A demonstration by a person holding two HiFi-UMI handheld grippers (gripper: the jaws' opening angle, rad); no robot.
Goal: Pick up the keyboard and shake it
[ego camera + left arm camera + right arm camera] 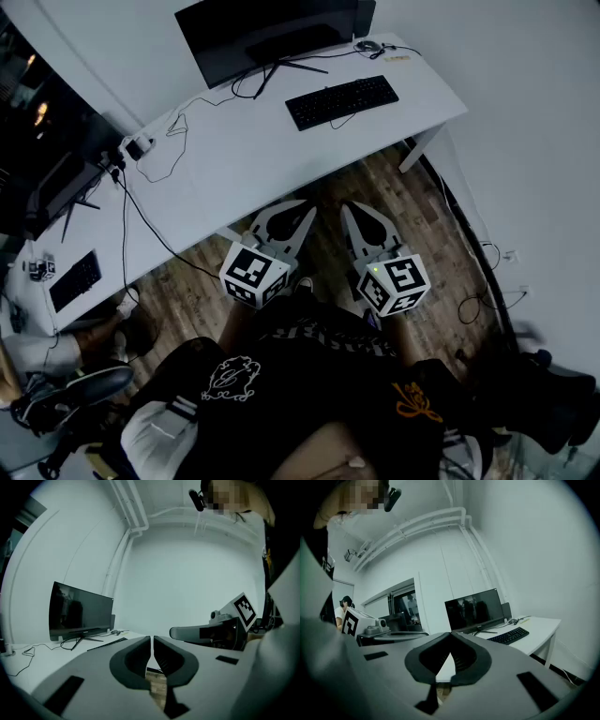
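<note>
Black keyboard [342, 101] lies flat on white desk [244, 159], toward right end, just in front of dark monitor [272, 33] on stand. Nothing touches it. Left gripper [302, 211] and right gripper [354, 214] side by side over wooden floor [417, 202], short of desk edge, well apart from keyboard. Both jaws closed, empty.

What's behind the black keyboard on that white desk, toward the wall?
A dark monitor stands behind the keyboard, slightly left. A small roundish item lies at the back right corner of the desk. The monitor hides whatever is behind it.
</note>
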